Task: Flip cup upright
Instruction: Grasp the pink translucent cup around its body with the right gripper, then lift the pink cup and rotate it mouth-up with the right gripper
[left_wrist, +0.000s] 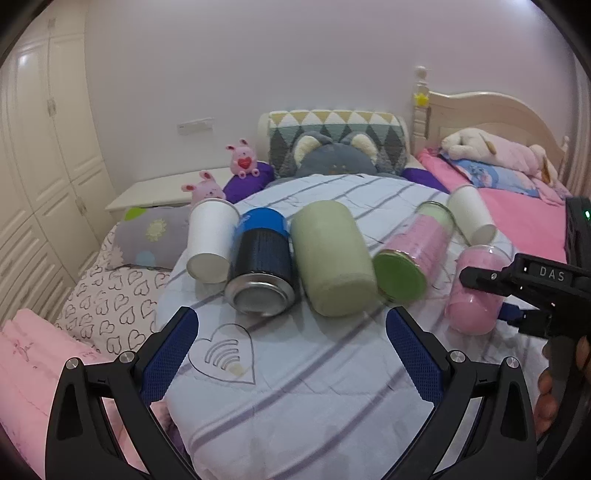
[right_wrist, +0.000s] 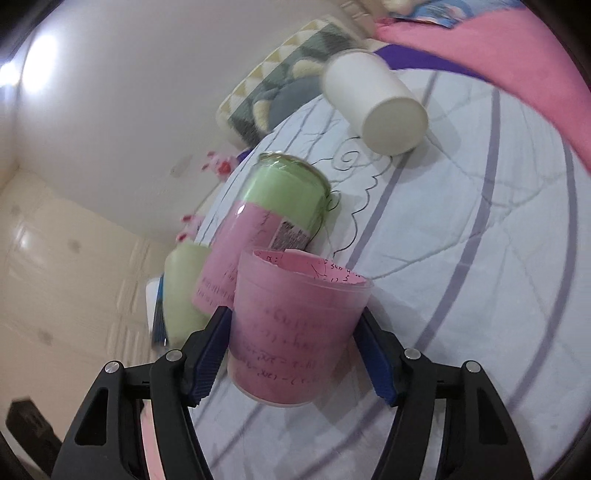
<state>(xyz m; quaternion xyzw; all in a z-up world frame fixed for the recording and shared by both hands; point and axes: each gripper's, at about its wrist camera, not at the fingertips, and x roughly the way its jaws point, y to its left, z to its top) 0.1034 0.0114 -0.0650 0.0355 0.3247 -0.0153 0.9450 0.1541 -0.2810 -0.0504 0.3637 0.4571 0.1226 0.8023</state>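
A clear plastic cup lined with pink paper sits between my right gripper's blue pads, which press on its sides. In the left wrist view the same pink cup stands at the right on the striped quilt with the right gripper clamped on it. My left gripper is open and empty, low over the quilt in front of the row of containers.
On the quilt lie a white paper cup, a blue-capped dark can, a pale green cylinder, a pink-and-green jar and another white paper cup. Pillows and plush toys sit behind; a wardrobe is left.
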